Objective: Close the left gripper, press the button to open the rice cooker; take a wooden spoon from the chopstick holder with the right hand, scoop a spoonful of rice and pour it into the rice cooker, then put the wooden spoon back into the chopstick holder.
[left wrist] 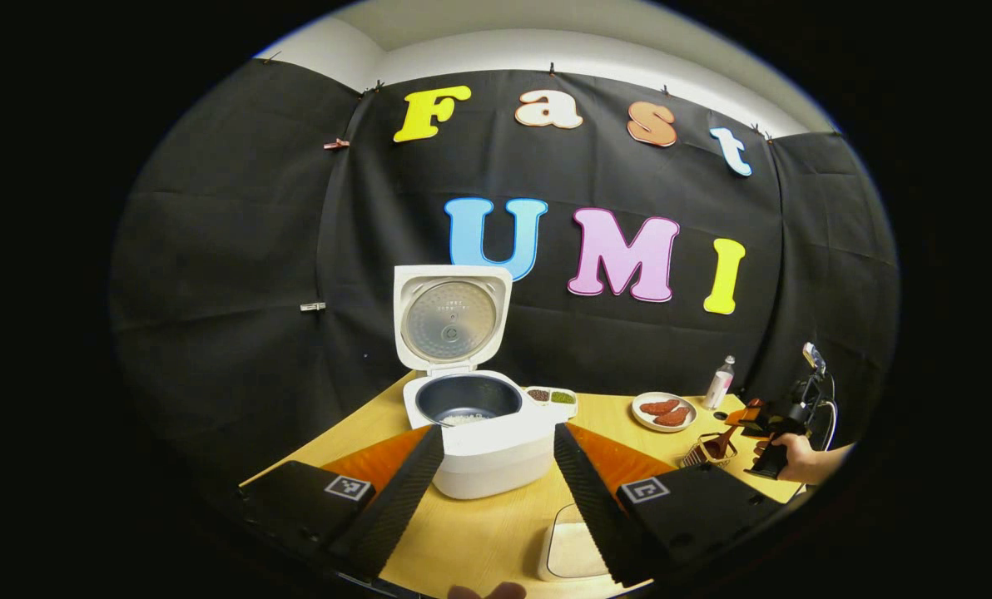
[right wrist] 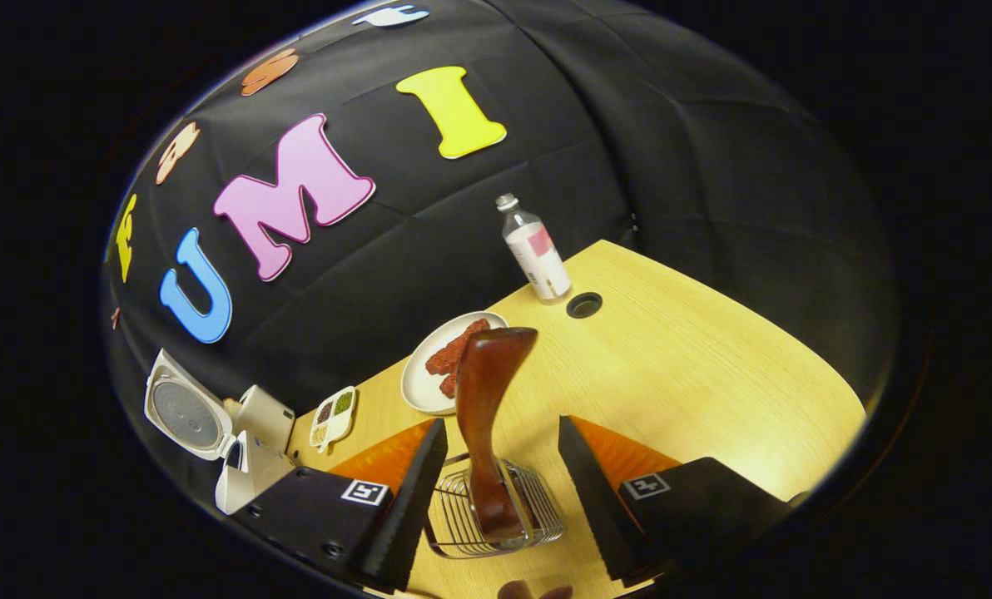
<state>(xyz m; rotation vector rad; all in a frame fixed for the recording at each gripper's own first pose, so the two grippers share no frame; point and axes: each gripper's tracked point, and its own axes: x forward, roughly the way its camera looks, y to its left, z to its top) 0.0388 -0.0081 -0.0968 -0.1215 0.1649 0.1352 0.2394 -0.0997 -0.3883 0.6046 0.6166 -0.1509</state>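
Rice cooker open, spoon standing in its holder.
In the left gripper view, the left gripper point(left wrist: 496, 474) is held with fingers apart before the open rice cooker point(left wrist: 479, 424) on the table point(left wrist: 479, 532). In the right gripper view, the right gripper point(right wrist: 500, 491) is spread around the wooden spoon point(right wrist: 483, 416), seated in the wire holder point(right wrist: 496, 516), untouched.

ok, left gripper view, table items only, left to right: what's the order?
rice cooker → compartment dish → plate of food → chopstick holder → bottle → right gripper
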